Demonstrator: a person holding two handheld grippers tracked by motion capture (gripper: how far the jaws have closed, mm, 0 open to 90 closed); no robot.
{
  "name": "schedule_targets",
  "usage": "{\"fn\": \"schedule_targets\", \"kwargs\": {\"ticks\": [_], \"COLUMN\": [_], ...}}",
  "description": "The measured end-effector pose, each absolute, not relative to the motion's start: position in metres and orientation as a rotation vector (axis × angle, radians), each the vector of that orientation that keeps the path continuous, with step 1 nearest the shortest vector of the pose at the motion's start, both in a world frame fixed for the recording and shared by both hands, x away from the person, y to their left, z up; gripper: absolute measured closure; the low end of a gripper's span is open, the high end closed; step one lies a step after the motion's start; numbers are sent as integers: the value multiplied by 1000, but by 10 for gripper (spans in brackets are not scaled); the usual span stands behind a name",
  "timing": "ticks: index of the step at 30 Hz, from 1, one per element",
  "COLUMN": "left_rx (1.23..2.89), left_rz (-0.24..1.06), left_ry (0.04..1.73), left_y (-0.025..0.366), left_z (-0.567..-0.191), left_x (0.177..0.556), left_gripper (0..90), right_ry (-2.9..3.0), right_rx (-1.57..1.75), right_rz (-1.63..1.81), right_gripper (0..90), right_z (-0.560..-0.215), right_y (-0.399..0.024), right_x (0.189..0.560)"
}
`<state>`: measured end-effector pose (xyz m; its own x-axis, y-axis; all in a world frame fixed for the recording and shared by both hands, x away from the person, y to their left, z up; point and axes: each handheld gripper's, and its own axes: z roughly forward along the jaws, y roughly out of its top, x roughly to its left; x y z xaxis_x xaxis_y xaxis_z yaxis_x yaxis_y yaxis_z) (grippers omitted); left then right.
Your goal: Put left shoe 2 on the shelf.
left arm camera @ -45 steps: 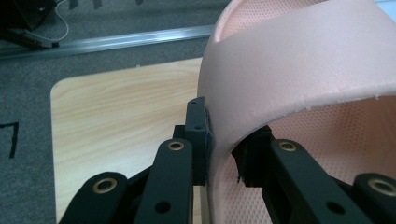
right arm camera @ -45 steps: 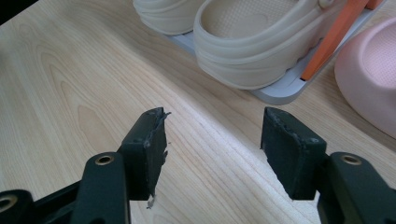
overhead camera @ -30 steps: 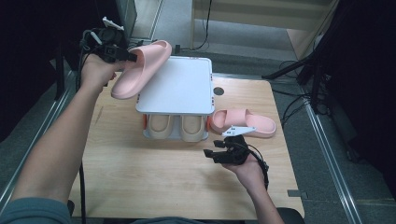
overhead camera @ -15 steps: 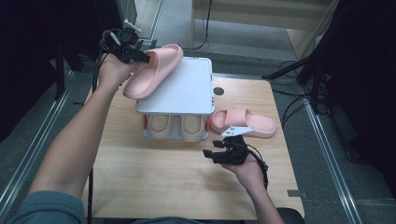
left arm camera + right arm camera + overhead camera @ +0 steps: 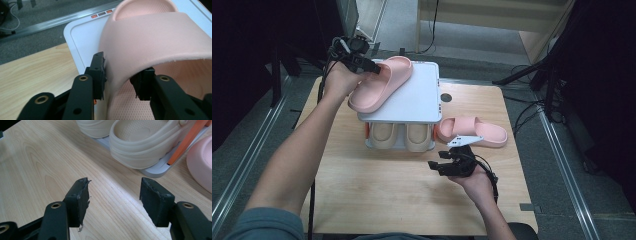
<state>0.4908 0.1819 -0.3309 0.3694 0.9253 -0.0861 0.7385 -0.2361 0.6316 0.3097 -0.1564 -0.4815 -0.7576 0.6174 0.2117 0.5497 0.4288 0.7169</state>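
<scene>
The pink slipper lies on the flat white top of the little shoe rack, set at a slant with its heel hanging out past the rack's left edge. It is soft, matte foam, rounded all over, with one broad band arching across the foot; in the left gripper view the footbed under that band shows a fine dimpled grain. The left gripper has one black jaw outside the band and one beneath it. Its jaws have just been opening: the outer pad rests against the foam, while the inner one seems to stand a little off it, so the grip looks let go.

The rack top is a smooth plastic tray with rounded corners and a shallow raised rim. On the shelf below sit two beige clogs, side by side, thick-walled and glossy-smooth; an orange upright of the rack stands beside them.

A second pink slipper lies on the pale wood-grain table, just right of the rack. The right gripper hangs low over bare wood near the clogs, its worn black pads spread wide with nothing between them.
</scene>
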Motion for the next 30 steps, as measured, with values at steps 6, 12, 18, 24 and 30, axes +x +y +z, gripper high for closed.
{"fn": "schedule_targets", "kwargs": {"ticks": [6,12,18,24,30], "left_rx": [2045,2032,2033,2016,2007], "left_rz": [383,365,370,343,337], "left_ry": [1401,1342,1284,1272,1292], "left_y": [183,187,195,217,237], "left_z": [-329,-321,-315,-318,-331], "left_x": [485,473,454,439,426], "left_gripper": [570,522,595,718,771], "right_ry": [2590,2589,2584,2579,2577], "right_rx": [1058,1061,1066,1068,1071], "right_rz": [1239,1236,1237,1234,1230], "right_gripper": [410,410,410,410,410], "right_z": [-482,-482,-482,-482,-483], "right_y": [-155,-155,-156,-157,-157], "right_x": [309,310,310,310,310]}}
